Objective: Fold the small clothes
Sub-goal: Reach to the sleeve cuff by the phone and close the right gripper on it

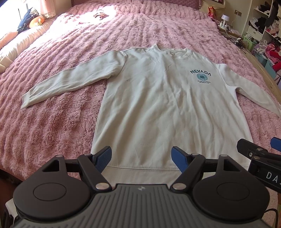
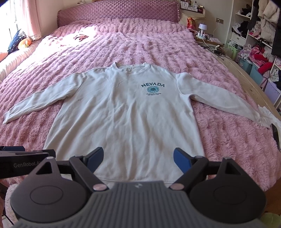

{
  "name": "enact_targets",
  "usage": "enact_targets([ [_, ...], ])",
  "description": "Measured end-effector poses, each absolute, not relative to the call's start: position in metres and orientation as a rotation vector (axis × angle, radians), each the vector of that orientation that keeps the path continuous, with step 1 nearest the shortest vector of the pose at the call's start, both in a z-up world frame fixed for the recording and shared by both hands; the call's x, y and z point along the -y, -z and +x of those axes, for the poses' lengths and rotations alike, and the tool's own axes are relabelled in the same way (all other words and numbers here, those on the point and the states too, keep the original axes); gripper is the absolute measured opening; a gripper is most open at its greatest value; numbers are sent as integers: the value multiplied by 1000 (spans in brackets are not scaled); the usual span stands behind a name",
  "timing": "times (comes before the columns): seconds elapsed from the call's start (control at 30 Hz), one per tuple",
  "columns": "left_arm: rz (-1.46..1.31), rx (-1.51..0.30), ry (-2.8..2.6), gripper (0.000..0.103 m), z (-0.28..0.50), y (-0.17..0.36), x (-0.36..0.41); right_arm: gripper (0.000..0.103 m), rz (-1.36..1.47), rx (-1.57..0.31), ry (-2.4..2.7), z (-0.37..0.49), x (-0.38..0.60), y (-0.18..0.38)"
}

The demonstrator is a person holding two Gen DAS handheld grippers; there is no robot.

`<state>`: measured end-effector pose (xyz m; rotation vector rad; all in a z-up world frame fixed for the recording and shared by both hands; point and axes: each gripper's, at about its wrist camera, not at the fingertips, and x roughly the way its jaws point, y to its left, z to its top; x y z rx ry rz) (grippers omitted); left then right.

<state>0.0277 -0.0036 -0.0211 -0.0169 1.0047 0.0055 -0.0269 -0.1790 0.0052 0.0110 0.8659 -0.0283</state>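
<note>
A white long-sleeved sweatshirt with a teal "NEVADA" print lies flat, face up, on the pink bed, both sleeves spread out; it also shows in the right wrist view. My left gripper is open and empty, hovering just above the hem. My right gripper is open and empty, also over the hem. The right gripper shows at the right edge of the left wrist view; the left gripper's body shows at the left of the right wrist view.
The fluffy pink bedspread covers the bed. A small garment lies near the head. Pillows and a plush sit far left. A wooden bed edge, cluttered shelves and a dark phone-like object are on the right.
</note>
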Motion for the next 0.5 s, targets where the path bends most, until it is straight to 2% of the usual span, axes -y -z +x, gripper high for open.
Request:
enact_targets([
  [0.3, -27, -1023, 65, 90, 69, 33, 19, 83, 50, -732, 81, -2, 233, 2],
  [0.5, -88, -1042, 153, 90, 116, 47, 45, 83, 21, -791, 314, 36, 316, 19],
])
